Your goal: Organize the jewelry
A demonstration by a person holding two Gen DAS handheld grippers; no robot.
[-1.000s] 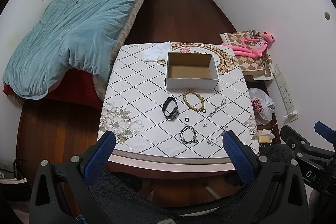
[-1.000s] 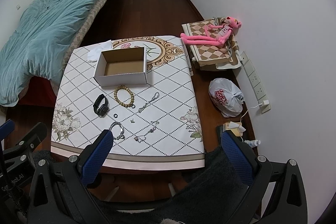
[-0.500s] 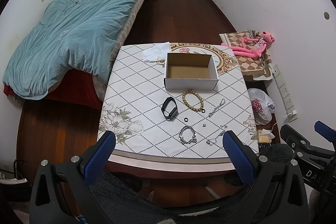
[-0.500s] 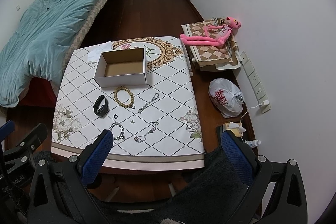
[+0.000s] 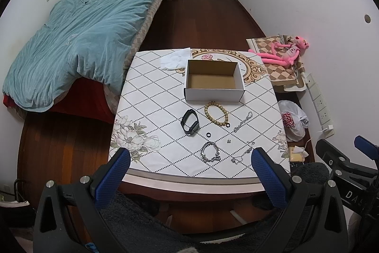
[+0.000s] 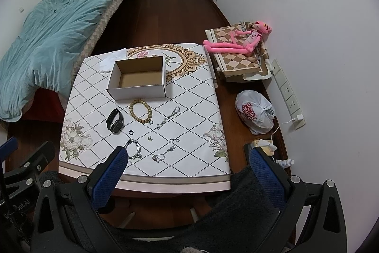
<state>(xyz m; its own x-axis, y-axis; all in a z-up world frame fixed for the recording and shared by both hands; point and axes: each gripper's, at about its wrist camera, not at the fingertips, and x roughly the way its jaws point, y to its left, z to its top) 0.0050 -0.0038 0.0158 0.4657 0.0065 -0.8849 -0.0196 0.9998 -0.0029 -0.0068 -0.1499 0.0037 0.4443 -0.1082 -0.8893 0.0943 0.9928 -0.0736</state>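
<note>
Right, both claws hang wide apart and hold nothing: the left claw and the right claw sit just short of the near edge of the worktop, above a dark fuzzy fabric at the bottom of each view. Nearest on the diamond-patterned cloth lies a silver chain bracelet, with a thinner silver chain just to its right. A step further, a tiny metal piece and a small black ring lie apart from each other. Beyond them, a black smart band stands on its edge, beside a wooden bead bracelet with a second black ring touching its near right side, and another silver chain stretched out to the right. Further back, the open cardboard box sits empty, just beyond the beads. Off to the right, a pink plush toy sprawls on a chequered cushion by the wall.
</note>
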